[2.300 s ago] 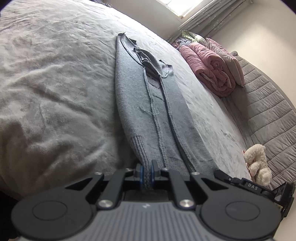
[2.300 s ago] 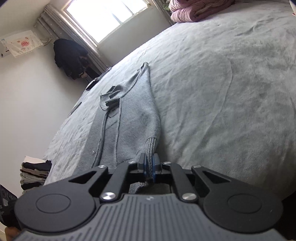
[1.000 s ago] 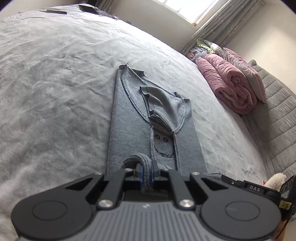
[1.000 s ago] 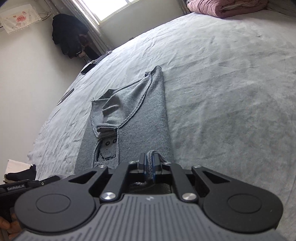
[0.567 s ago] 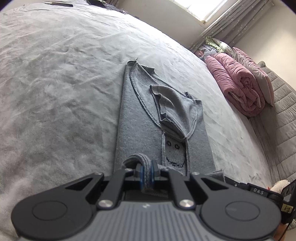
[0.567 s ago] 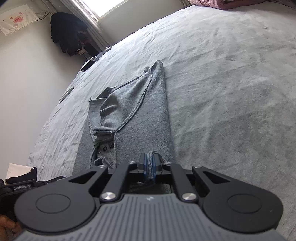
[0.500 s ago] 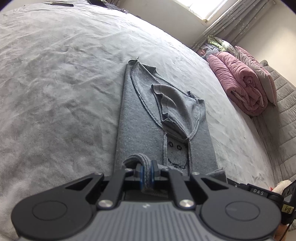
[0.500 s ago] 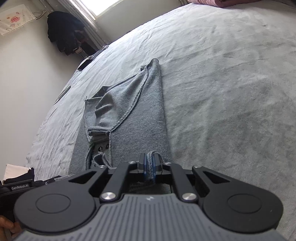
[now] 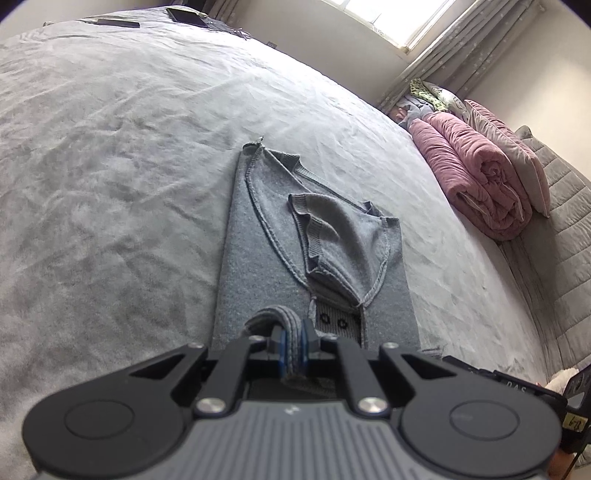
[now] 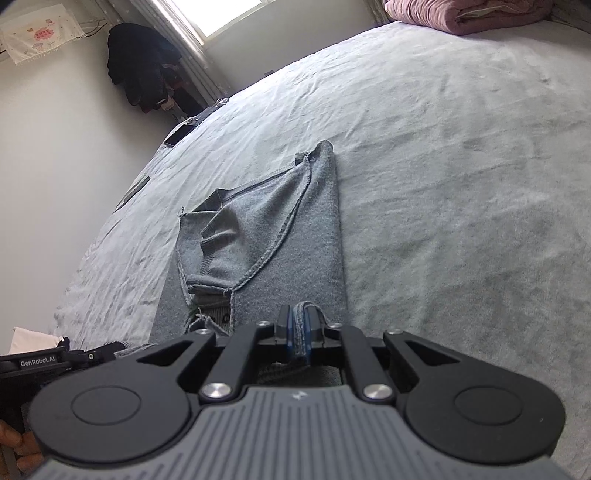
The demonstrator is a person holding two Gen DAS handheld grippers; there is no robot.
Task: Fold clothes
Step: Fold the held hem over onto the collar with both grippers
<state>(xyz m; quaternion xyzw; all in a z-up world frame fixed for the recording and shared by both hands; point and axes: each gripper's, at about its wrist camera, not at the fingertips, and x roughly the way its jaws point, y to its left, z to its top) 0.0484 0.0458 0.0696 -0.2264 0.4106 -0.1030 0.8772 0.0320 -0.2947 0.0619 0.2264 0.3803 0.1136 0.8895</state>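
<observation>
— Sweater [image 9: 251,258]: where does it lie?

— Grey knit, spread in a narrow folded strip on the grey bedspread [image 9: 110,166], running from the lower middle of the left wrist frame up toward the centre. Its sleeves are folded in over the body, and a small face pattern shows just above the tongs.

— And the left gripper [image 9: 291,347]?

— At the bottom centre of its frame, jaws pressed together on a ribbed fold of the sweater's hem; the cloth loops up out of the blue pads.

— The right gripper [image 10: 299,338]?

— Same picture in the right wrist view: bottom centre, jaws closed tight on the hem at the garment's right edge, knit bunched between the pads. The sweater [image 10: 288,251] stretches up to the middle of that frame.

— Anything else around?

— A rolled pink quilt [image 9: 480,184] at the right of the left wrist frame, well apart from the sweater. Dark clothes [image 10: 144,62] hang in the upper left of the right wrist frame, beside the window [image 10: 225,14].
</observation>
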